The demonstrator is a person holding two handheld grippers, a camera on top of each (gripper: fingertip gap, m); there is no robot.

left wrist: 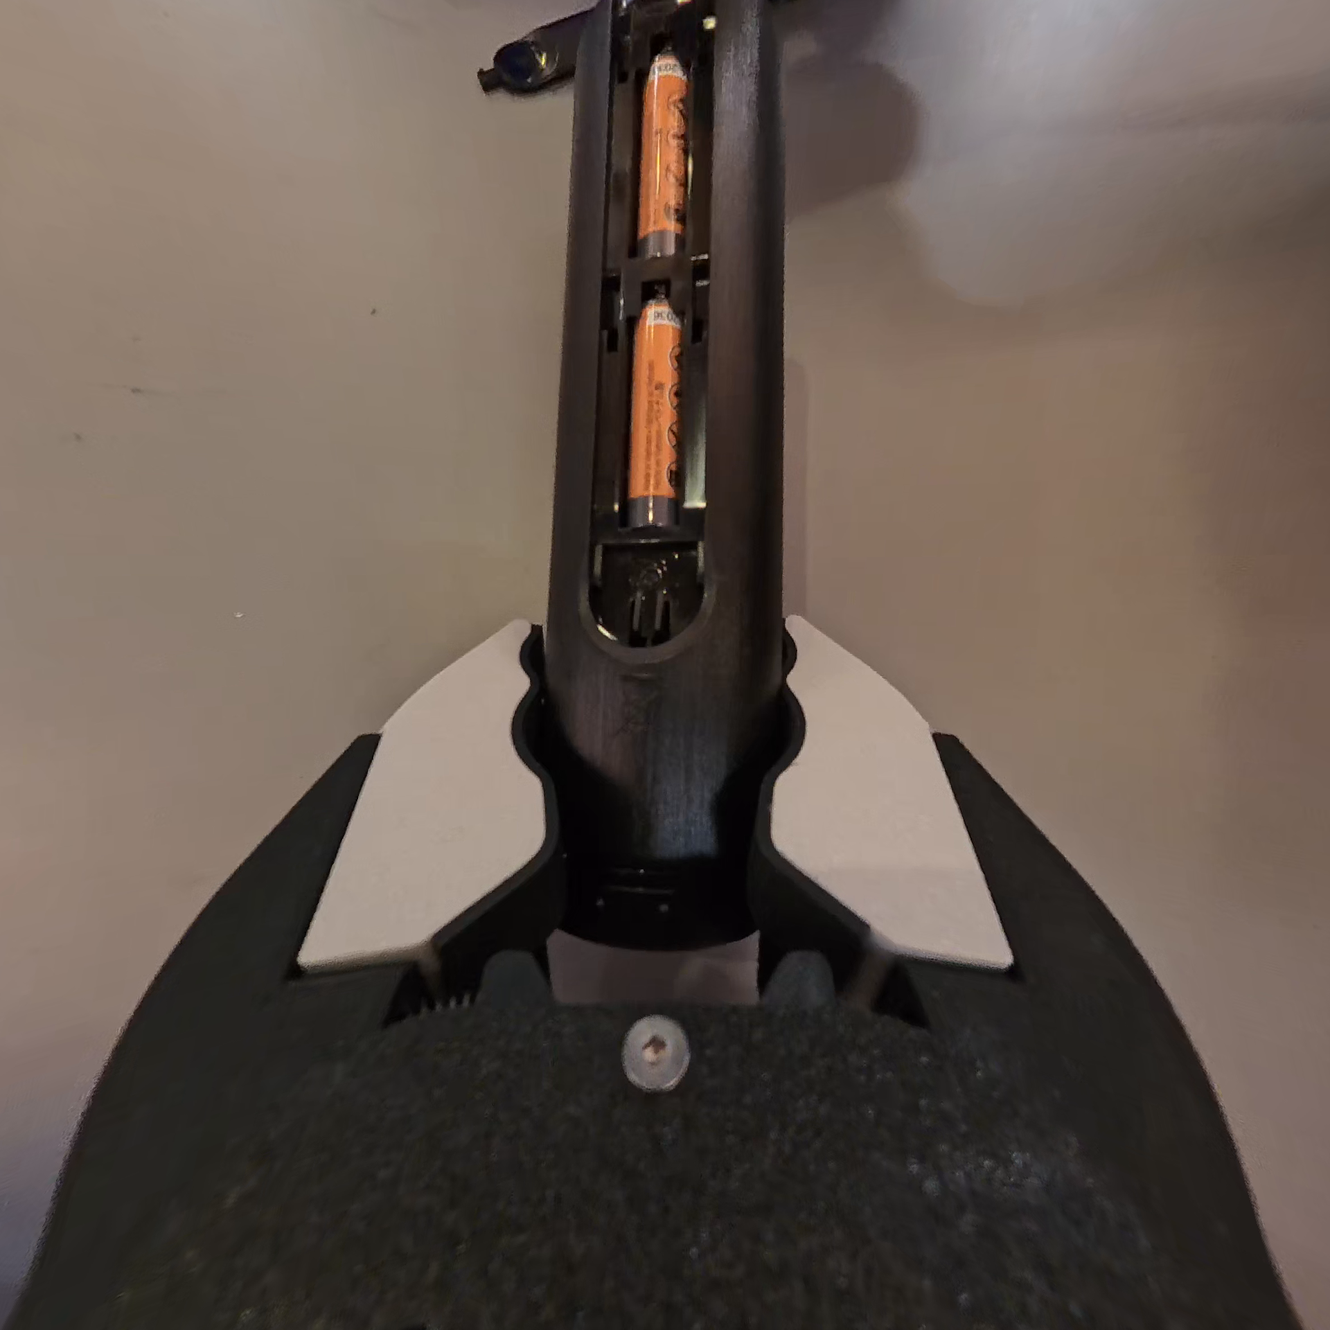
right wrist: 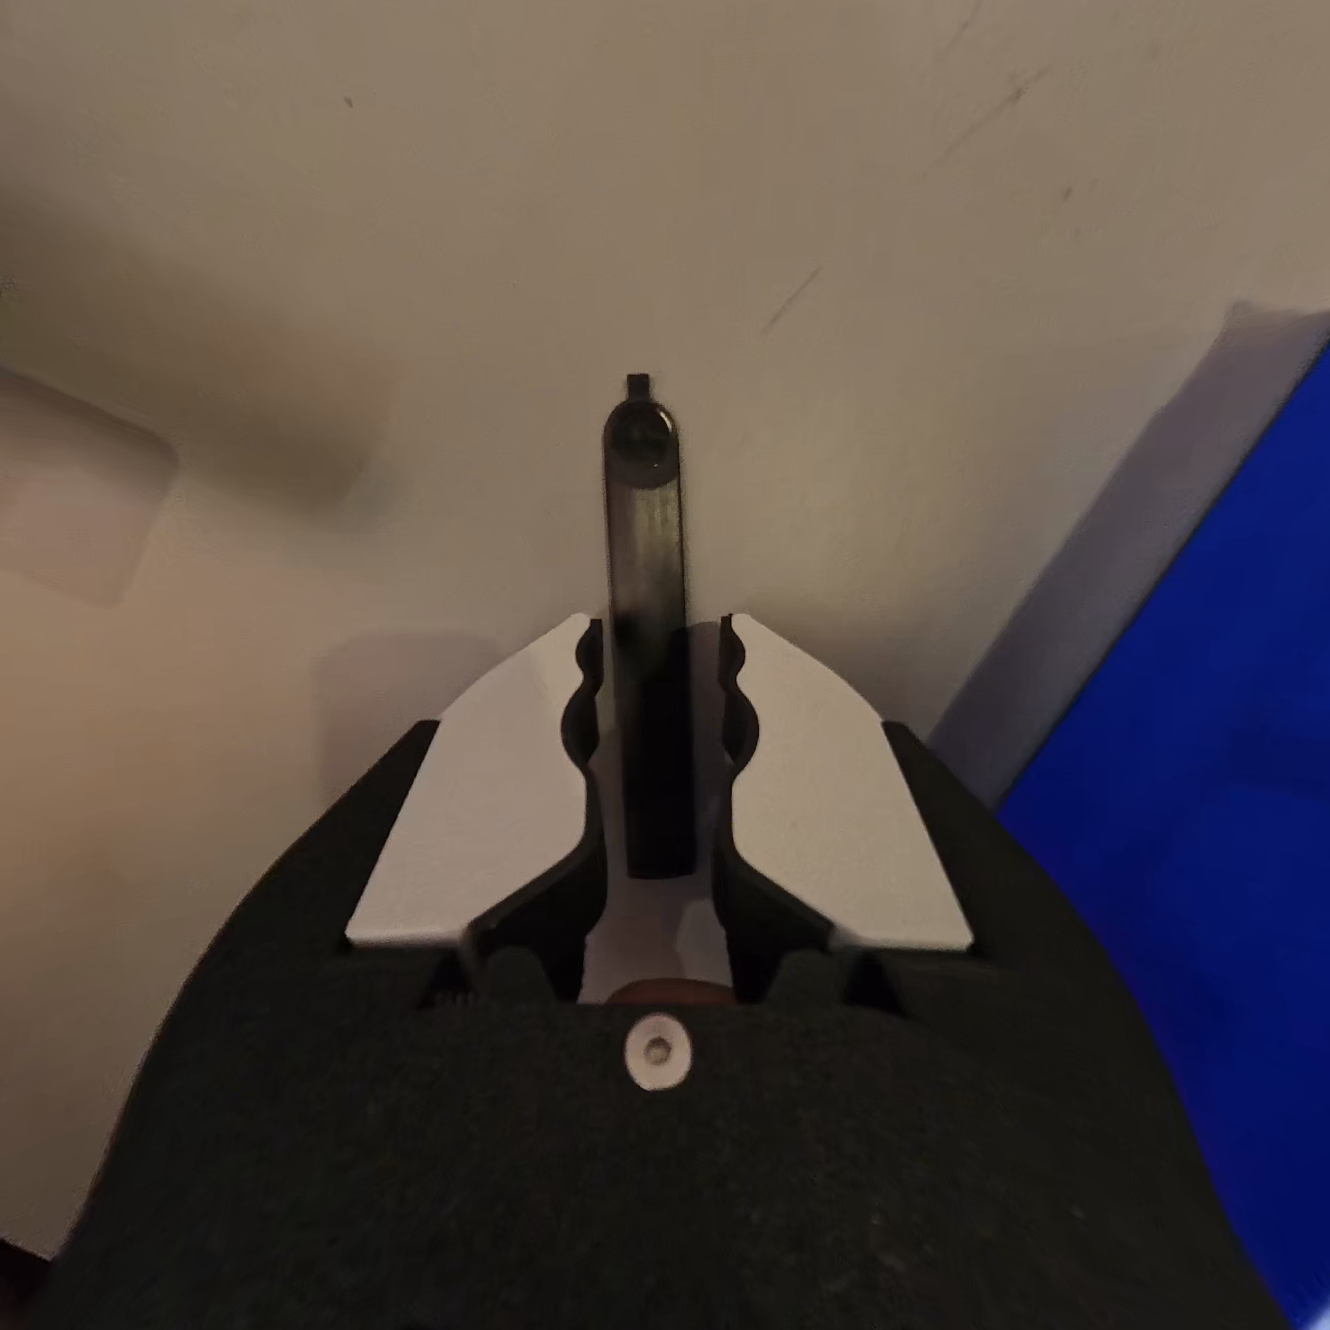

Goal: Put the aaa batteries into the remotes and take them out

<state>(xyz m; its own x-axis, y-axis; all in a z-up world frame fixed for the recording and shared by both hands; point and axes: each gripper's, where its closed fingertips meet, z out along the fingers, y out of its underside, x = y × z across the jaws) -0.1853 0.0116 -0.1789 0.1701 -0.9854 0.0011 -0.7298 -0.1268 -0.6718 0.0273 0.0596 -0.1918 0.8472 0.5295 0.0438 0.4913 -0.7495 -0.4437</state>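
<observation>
Jaws: left gripper clamps remote holding two batteries; right gripper parted around battery cover.

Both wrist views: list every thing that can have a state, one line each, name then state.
remote: clamped in the left gripper, battery bay open, cover off
near battery: seated in the bay
far battery: seated in the bay
battery cover: off the remote, lying on the table
left gripper: shut on the remote
right gripper: open, straddling the cover
</observation>
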